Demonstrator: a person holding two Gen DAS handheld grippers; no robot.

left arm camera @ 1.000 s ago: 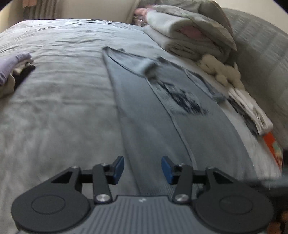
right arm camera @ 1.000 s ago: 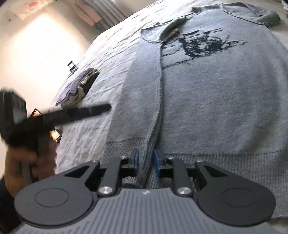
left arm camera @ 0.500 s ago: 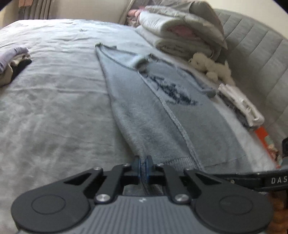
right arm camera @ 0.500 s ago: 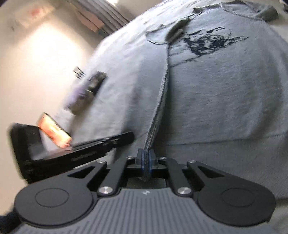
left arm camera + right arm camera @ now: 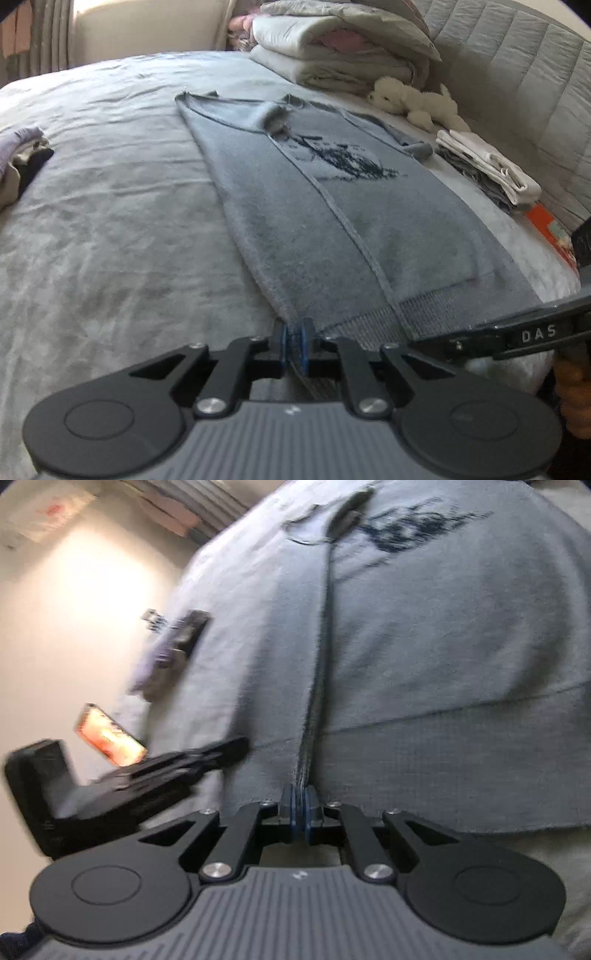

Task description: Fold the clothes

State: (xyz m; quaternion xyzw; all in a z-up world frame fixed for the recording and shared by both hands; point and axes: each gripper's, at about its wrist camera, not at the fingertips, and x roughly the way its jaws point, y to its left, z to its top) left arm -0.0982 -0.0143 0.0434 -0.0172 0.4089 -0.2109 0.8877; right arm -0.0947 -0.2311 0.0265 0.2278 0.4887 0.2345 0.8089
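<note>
1. Your left gripper has its fingers pinched tight on the ribbed hem corner of the grey sweater.
2. Your right gripper has its fingers closed on a raised fold of that hem, just beside the left one.
3. The sweater lies flat on the bed, one side folded over its dark printed front.
4. Beyond the sweater sits stacked bedding; beside it, a white plush toy and folded laundry.
5. Well apart from the sweater, another clothes pile rests on the bed.
</note>
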